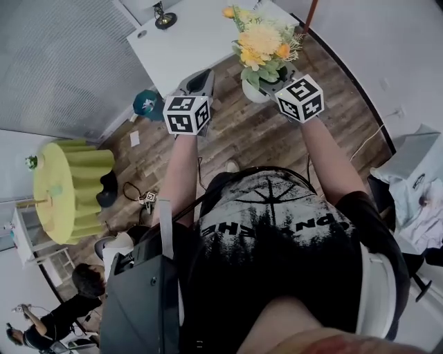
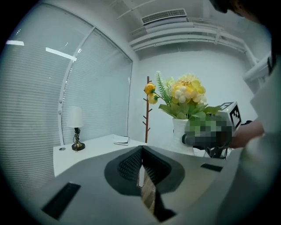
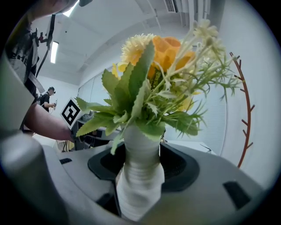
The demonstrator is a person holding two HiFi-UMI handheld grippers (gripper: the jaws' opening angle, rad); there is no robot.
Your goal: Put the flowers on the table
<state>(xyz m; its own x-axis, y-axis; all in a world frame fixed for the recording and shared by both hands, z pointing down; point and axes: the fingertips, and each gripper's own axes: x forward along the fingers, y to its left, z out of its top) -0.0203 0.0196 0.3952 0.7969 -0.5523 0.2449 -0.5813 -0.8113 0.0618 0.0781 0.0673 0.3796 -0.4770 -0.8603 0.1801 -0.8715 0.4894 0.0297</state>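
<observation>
The right tool [image 3: 139, 163] pinches the ribbed neck of the white vase [image 3: 137, 184] just under the flowers [image 1: 261, 40], likely so the leaves stay uncrushed and the vase hangs upright. In the head view the vase sits at upper centre, in the air just beside the near edge of the white counter [image 1: 181, 43], seemingly over the wood floor [image 1: 228, 138]. The left tool [image 2: 141, 169] is pressed together and empty. The counter's middle looks bare; a lamp [image 1: 164, 16] stands at its far corner.

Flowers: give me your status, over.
Right gripper jaws shut on white vase. Left gripper jaws together, empty. Flowers aloft beside white table, not set down. Lamp at far corner; nothing blocking.
</observation>
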